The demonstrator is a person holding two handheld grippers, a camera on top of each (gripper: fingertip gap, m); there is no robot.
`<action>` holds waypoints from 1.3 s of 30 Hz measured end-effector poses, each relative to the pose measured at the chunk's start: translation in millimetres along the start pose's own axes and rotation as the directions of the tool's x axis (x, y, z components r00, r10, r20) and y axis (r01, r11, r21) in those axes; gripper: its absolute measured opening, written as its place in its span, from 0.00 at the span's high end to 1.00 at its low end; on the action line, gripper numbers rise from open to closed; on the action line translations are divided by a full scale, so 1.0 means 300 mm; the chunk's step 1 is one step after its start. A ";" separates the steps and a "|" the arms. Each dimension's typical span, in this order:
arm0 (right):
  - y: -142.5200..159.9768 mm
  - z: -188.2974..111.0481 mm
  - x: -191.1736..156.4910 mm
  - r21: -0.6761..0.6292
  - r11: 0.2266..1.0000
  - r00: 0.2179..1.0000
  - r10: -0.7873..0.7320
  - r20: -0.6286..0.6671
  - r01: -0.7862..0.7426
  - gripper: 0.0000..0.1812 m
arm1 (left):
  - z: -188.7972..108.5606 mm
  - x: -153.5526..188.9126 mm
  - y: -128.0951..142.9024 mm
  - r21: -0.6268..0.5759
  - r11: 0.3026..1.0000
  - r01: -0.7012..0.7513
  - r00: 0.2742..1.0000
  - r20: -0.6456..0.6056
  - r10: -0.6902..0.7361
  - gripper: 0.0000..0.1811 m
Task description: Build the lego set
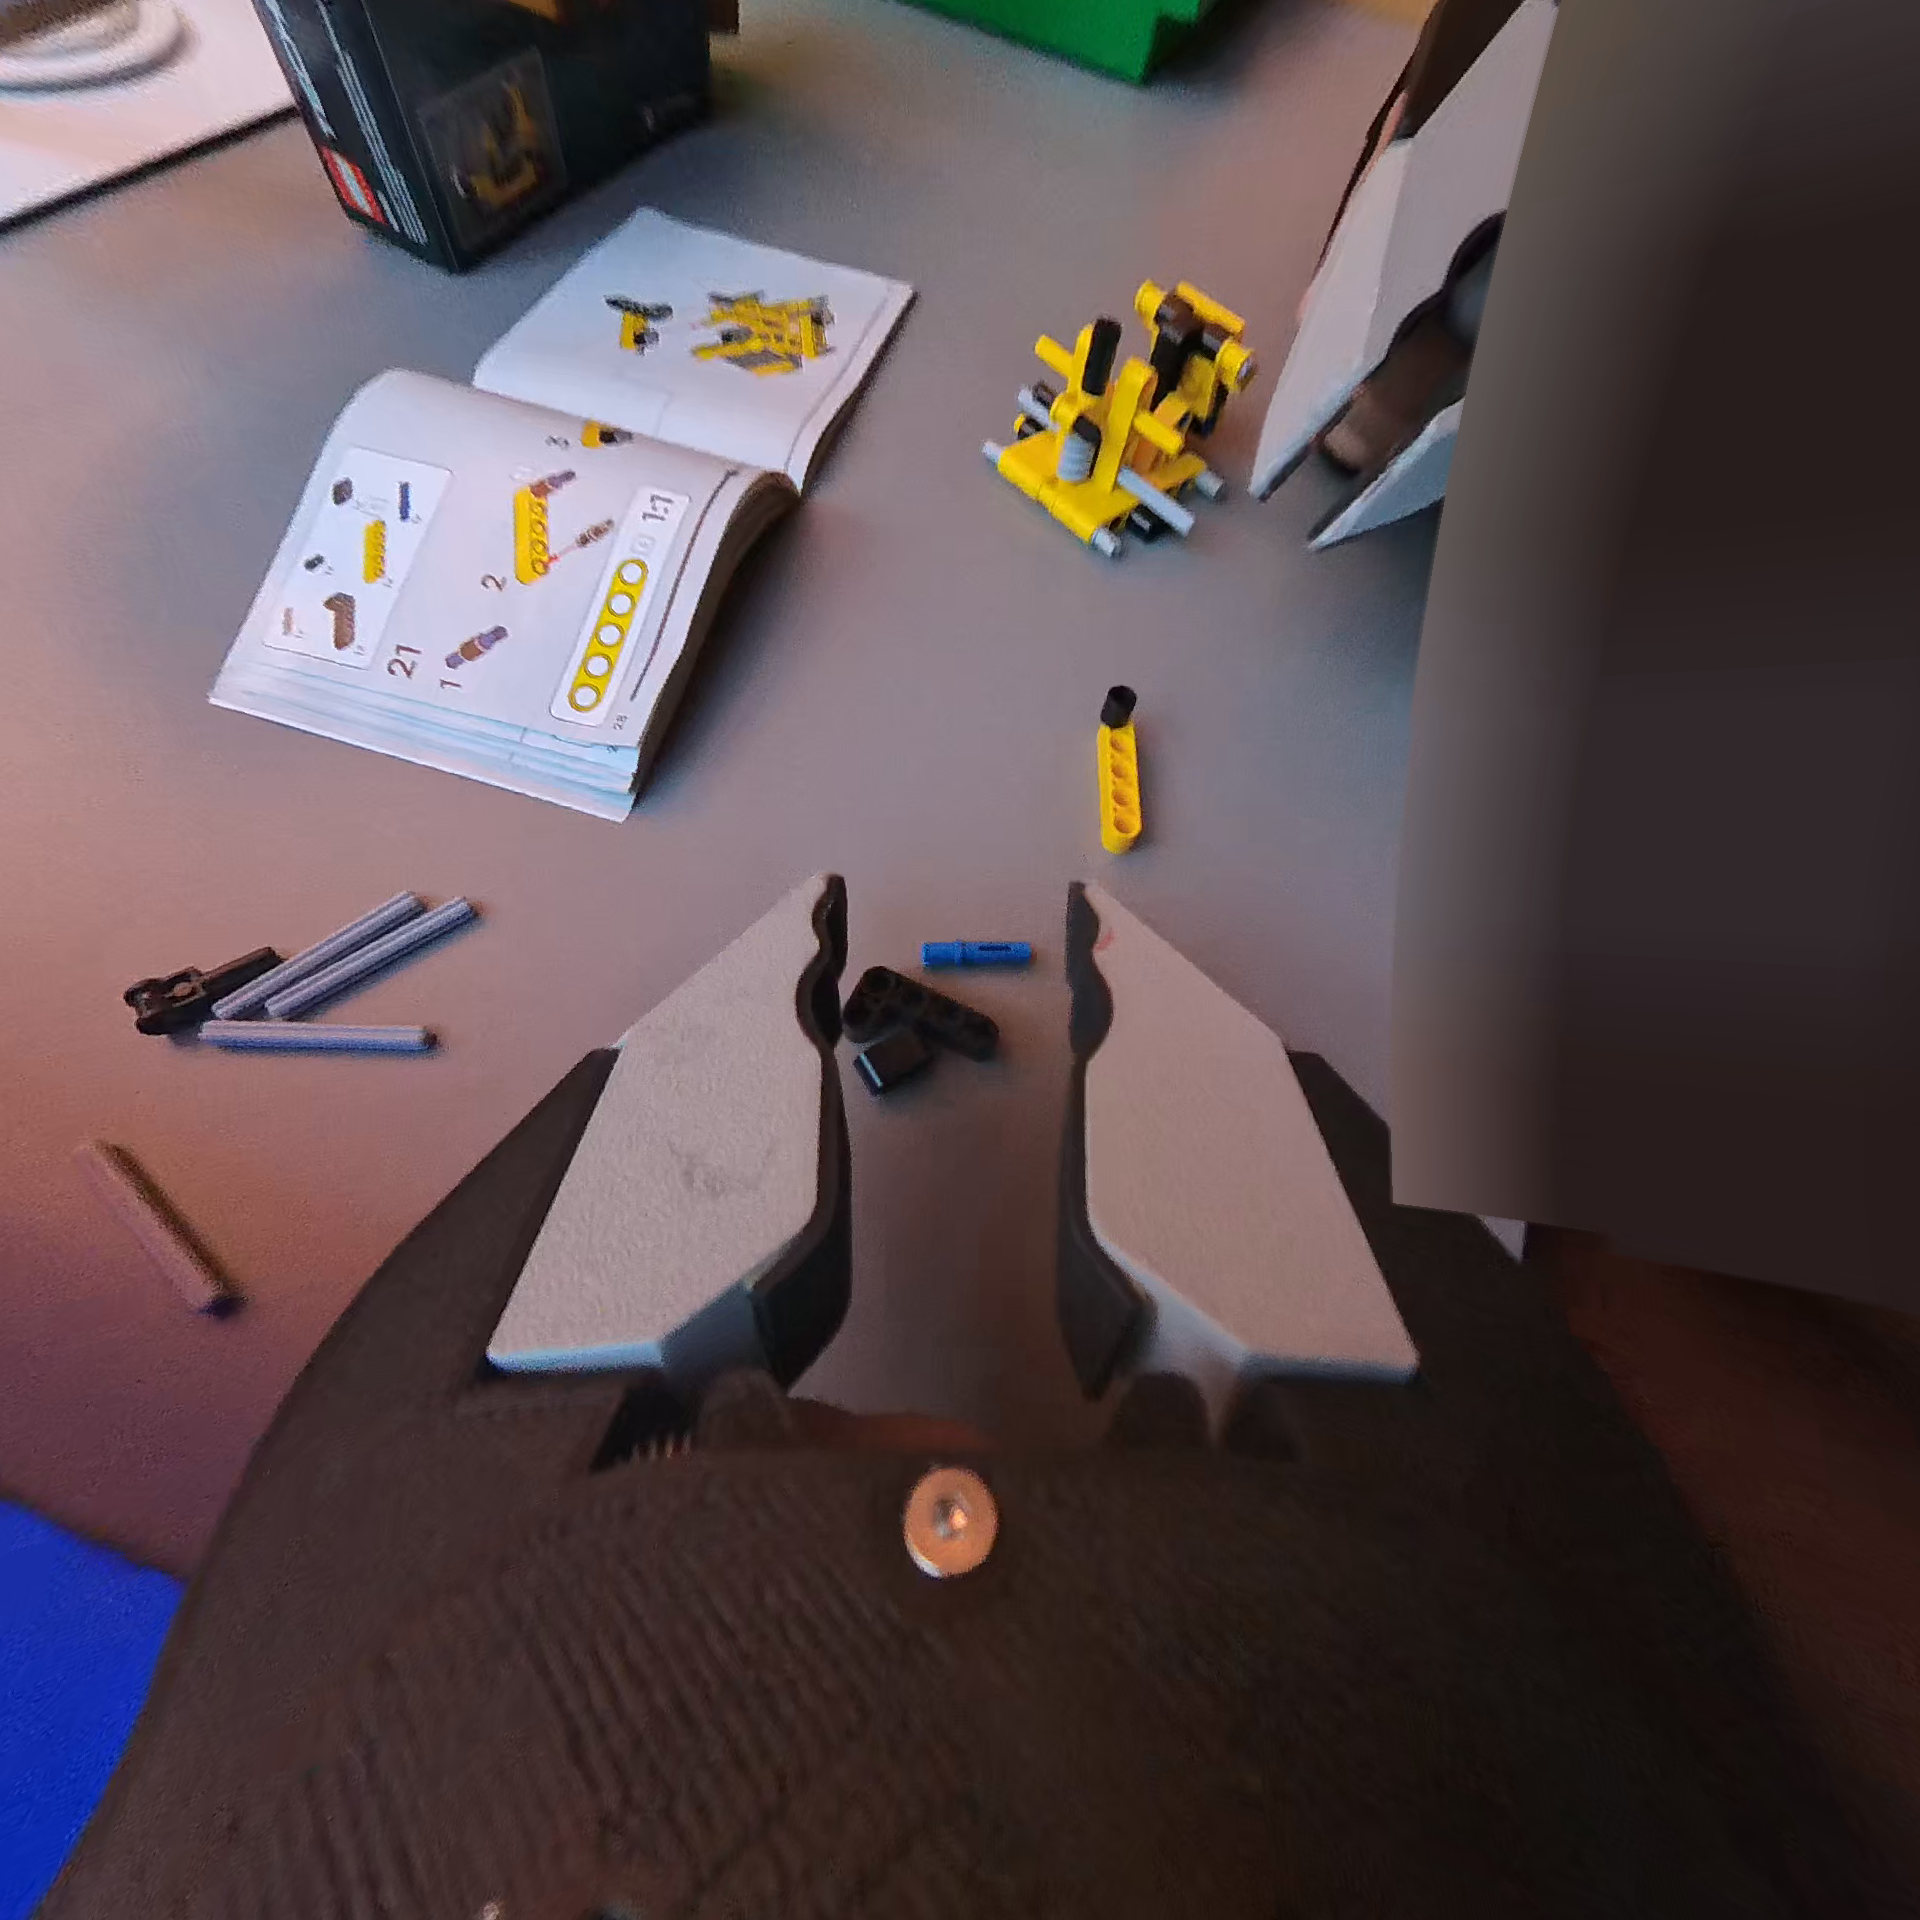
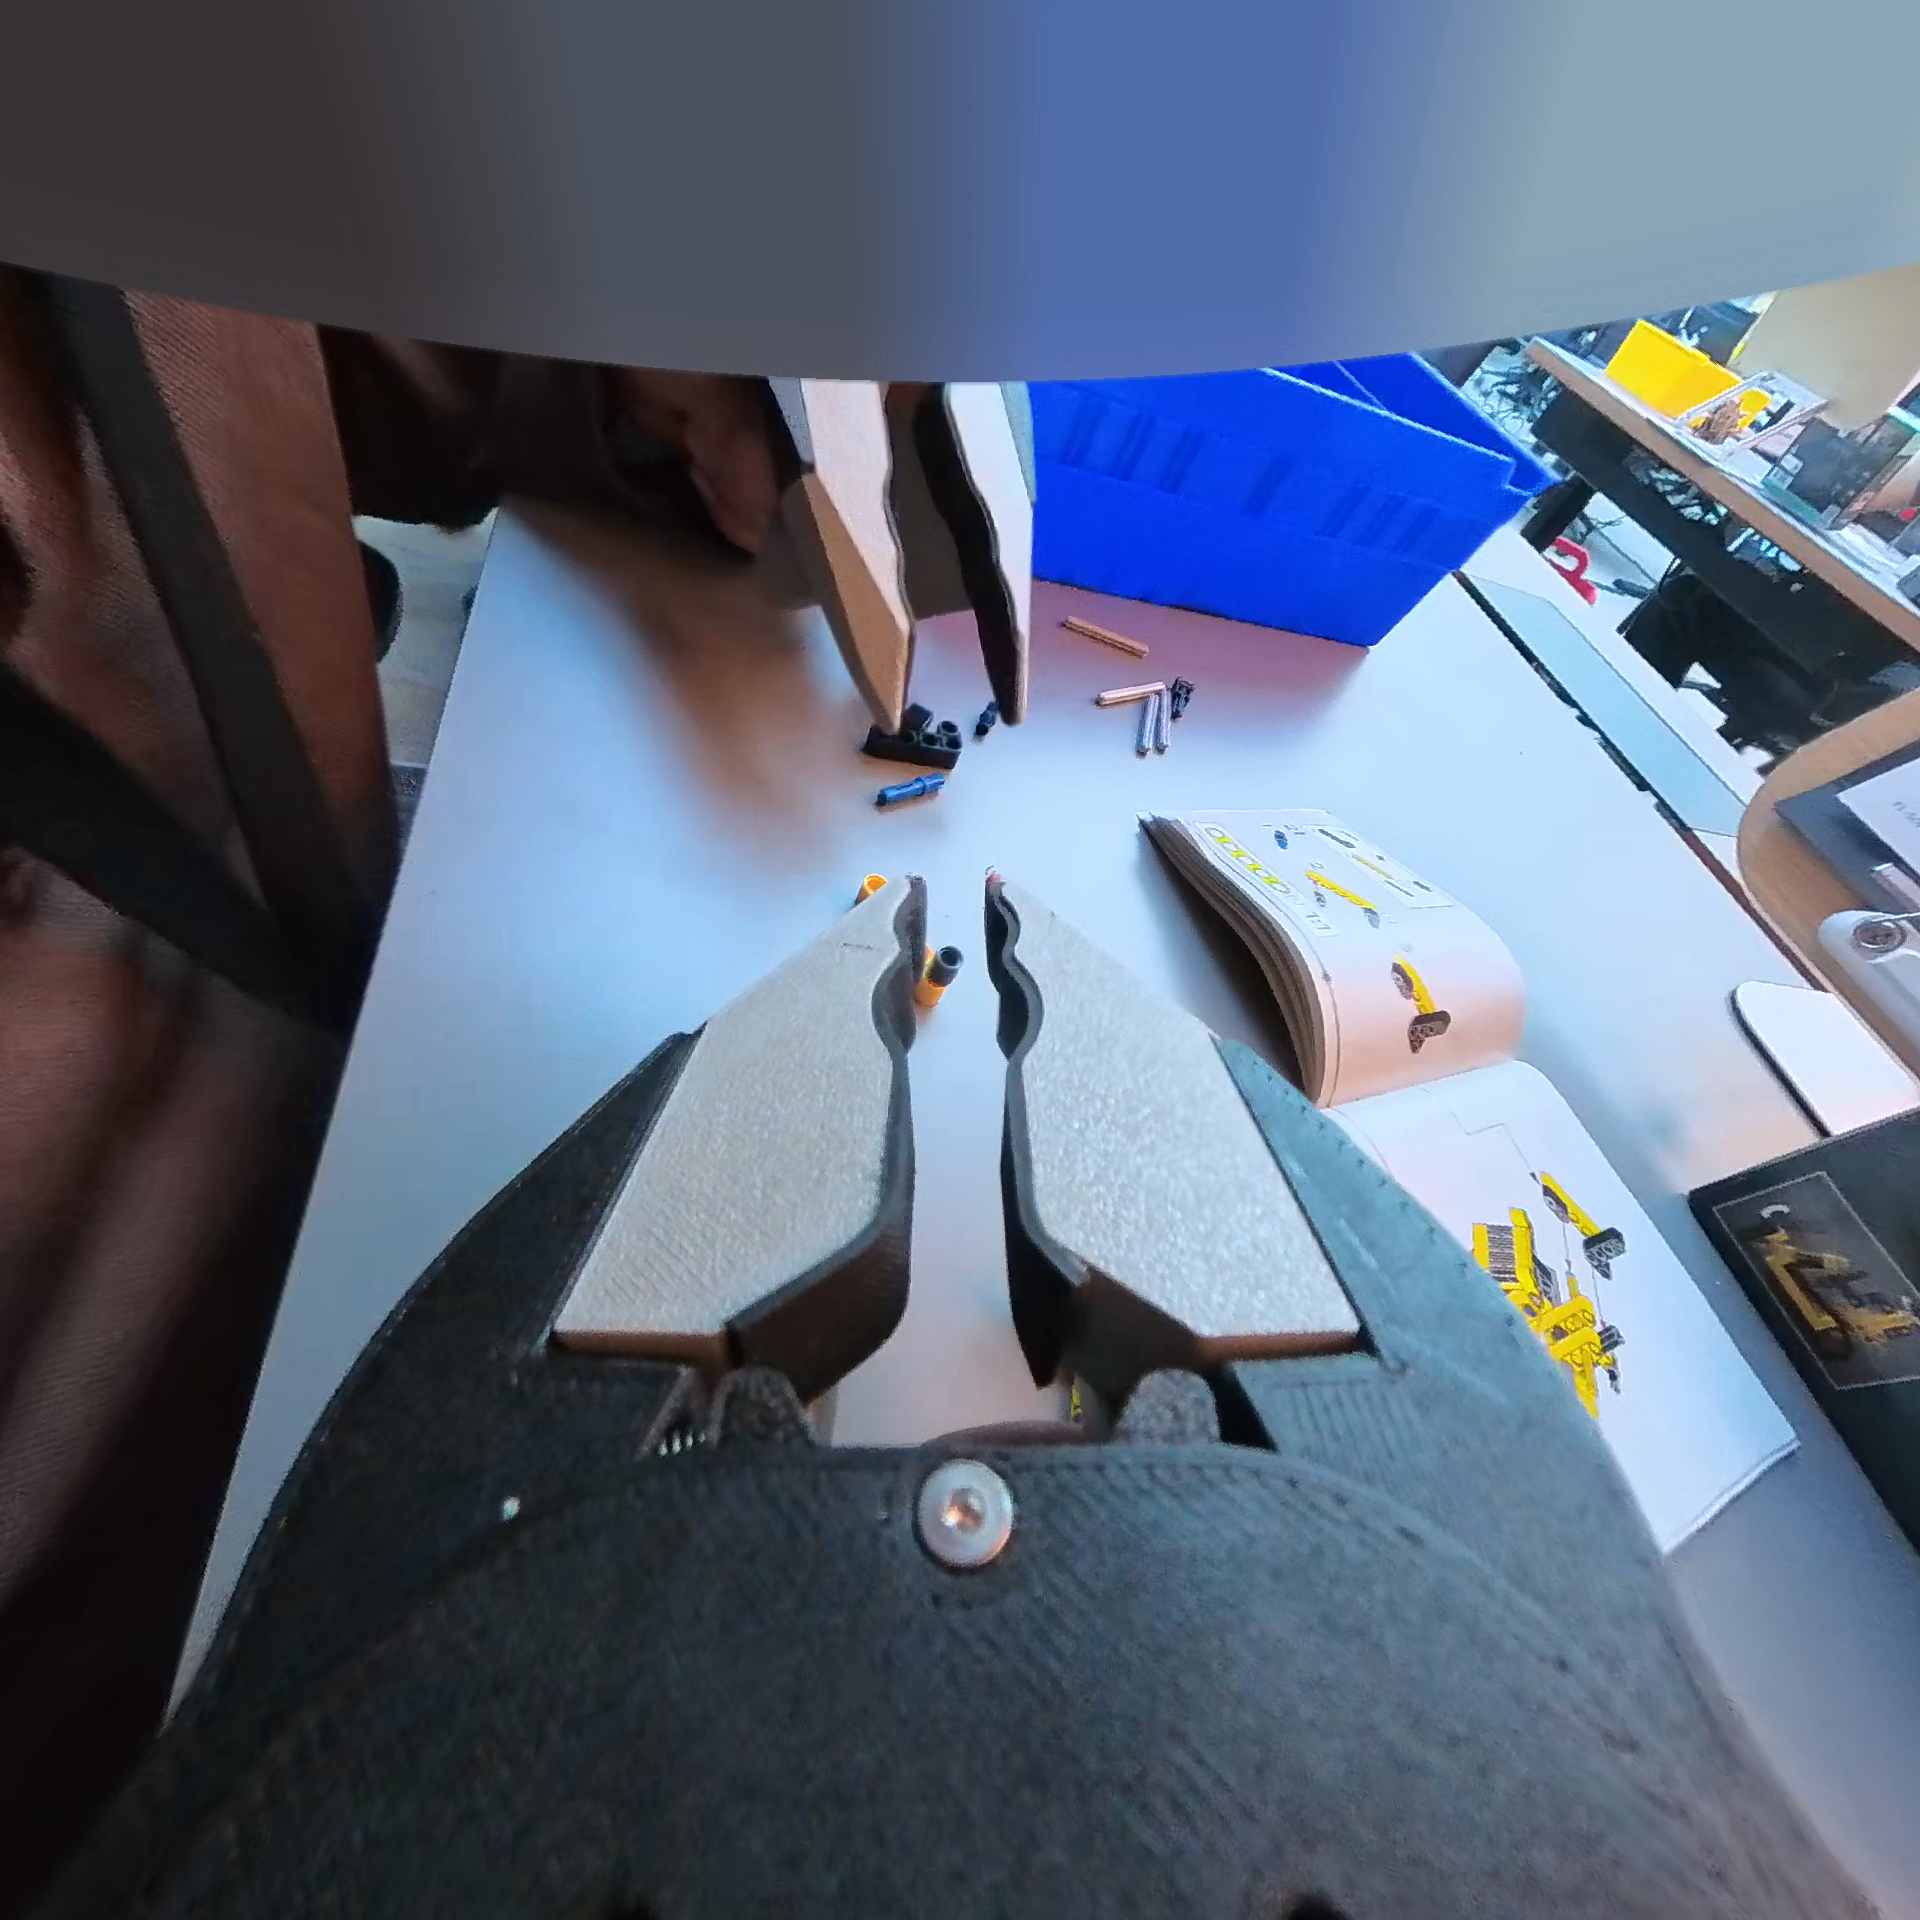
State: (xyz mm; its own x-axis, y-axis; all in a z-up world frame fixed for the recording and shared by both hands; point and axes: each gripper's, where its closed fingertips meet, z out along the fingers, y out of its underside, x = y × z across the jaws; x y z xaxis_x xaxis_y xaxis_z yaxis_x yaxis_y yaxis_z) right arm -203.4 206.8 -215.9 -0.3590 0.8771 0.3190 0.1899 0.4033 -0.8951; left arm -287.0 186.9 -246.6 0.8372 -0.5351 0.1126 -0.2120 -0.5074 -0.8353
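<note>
My left gripper (image 1: 954, 904) is open and low over the grey table (image 1: 935, 644). A black angled beam (image 1: 920, 1013), a small black piece (image 1: 891, 1065) and a blue pin (image 1: 977, 953) lie between its fingers. In the right wrist view its left fingertip (image 2: 891, 712) stands at the black beam (image 2: 914, 740). My right gripper (image 2: 953, 888) is open and empty. A yellow beam with a black pin (image 2: 935, 977) lies on the table below it, partly hidden by the left finger. That beam (image 1: 1119, 774) lies apart from the part-built yellow model (image 1: 1127, 426).
An open instruction booklet (image 1: 540, 540) lies left of the model. Grey axles (image 1: 343, 956) and a black connector (image 1: 187, 987) lie at the left, and one more axle (image 1: 156, 1226) nearer. A black set box (image 1: 478, 114) stands behind. A blue bin (image 2: 1247, 499) stands at the table's end. My hands' fingertips stand some 10 cm from each other.
</note>
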 end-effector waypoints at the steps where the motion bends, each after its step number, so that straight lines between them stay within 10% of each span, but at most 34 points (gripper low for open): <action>1: 0.001 0.001 -0.002 -0.004 1.000 1.000 -0.011 -0.004 0.011 0.96 | 0.007 -0.001 0.008 -0.021 1.000 -0.002 1.000 0.003 0.002 0.78; 39: -0.009 -0.002 0.040 0.028 0.999 0.998 0.039 -0.045 -0.038 0.96 | 0.038 0.000 0.048 -0.115 0.993 0.016 1.000 -0.014 -0.018 0.78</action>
State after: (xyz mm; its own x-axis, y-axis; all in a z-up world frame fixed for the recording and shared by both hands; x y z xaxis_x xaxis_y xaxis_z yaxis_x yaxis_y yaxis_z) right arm -207.5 216.6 -209.4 -0.3102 0.9029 0.2975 0.1775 0.3625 -0.9149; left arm -284.2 187.4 -264.7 0.8336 -0.5356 0.1351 -0.2551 -0.5901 -0.7660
